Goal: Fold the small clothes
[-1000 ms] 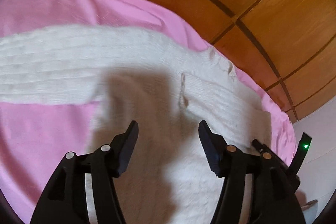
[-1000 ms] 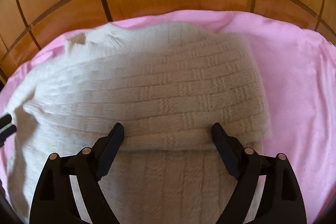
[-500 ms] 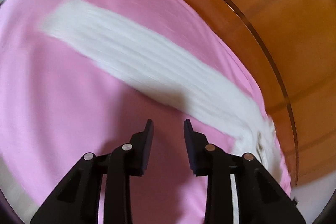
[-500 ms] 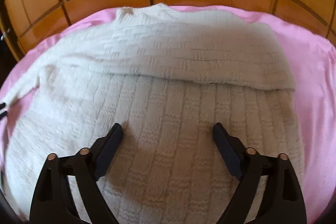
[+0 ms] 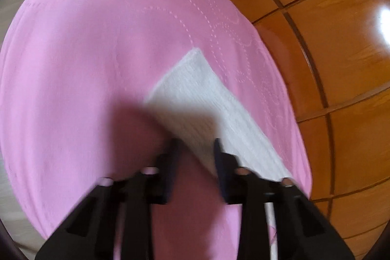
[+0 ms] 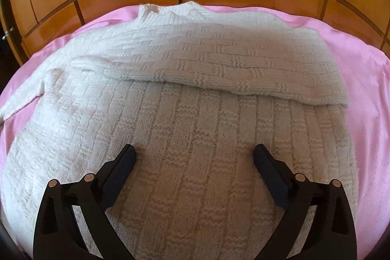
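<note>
Blurred by motion in the left wrist view: left gripper [image 5: 196,150], fingers [image 5: 171,157] smeared, gap narrow, contact with white sleeve [image 5: 207,104] impossible to tell. Sleeve's near end hidden behind the gripper. In the right wrist view, cream knit sweater [image 6: 185,138] cut off at bottom edge, left sleeve end out of frame.

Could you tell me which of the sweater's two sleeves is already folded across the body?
The sleeve lying across the sweater's chest beyond the right tongs; the other sleeve stretches out on the pink sheet.
</note>
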Motion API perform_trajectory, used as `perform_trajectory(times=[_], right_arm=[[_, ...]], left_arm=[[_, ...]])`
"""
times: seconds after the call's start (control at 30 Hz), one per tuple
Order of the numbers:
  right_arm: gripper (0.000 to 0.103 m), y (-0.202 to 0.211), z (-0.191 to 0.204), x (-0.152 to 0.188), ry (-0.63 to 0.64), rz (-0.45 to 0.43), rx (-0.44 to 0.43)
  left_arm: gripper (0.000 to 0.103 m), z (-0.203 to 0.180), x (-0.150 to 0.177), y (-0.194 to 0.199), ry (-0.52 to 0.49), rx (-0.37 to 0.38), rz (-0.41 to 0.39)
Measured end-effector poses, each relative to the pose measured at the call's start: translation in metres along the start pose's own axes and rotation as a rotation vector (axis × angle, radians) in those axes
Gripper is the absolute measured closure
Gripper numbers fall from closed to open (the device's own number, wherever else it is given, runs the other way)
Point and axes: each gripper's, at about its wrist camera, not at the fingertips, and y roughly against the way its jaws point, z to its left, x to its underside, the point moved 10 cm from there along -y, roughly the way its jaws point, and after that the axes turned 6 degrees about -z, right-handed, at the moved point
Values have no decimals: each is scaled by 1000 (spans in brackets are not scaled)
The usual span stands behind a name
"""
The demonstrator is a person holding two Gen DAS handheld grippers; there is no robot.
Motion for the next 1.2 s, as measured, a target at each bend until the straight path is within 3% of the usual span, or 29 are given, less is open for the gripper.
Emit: perform_trajectory(times=[0.07, 0.13, 0.17, 0.3, 0.4, 0.5, 0.63, 0.73, 0.77, 0.8, 0.83, 1.03, 1.1, 1.17, 1.2], right_arm=[[6, 0, 0, 0, 3, 1, 2], [6, 0, 0, 1, 7, 2, 5], [5, 0, 0, 1, 8, 2, 6], [4, 0, 1, 1, 16, 4, 13], [4, 0, 1, 0, 14, 3, 8], [4, -1, 0, 0, 11, 2, 5], [4, 1, 0, 0, 1, -3, -3], [4, 1, -1, 0, -6, -6, -11], [4, 1, -1, 1, -8, -6, -13], [4, 1, -1, 0, -11, -7, -17], [4, 2, -1, 0, -14, -9, -20], [8, 7, 1, -6, -7, -4, -15], [26, 19, 17, -21, -57, -29, -121], [27, 20, 43, -33, -87, -3, -243], [33, 17, 61, -38, -98, 21, -313]], left_arm=[[98, -10, -4, -4, -11, 12, -8], [99, -33, -7, 2, -84, 33, -34], [99, -43, -14, 11, -110, 68, -37], [99, -118, 8, 37, -268, 211, -62], [99, -182, 50, 51, -403, 319, -42], [99, -244, 125, 55, -538, 436, 37], [98, -284, 227, 35, -691, 473, 177], [96, -286, 296, 11, -796, 441, 297], [87, -282, 309, 6, -816, 424, 324], [67, -272, 323, 9, -829, 407, 343], [60, -268, 332, 8, -823, 407, 353], [57, -235, 350, 32, -874, 384, 332], [57, -215, 349, 36, -882, 368, 322], [57, -204, 348, 34, -881, 359, 327], [57, -197, 350, 35, -883, 352, 330]])
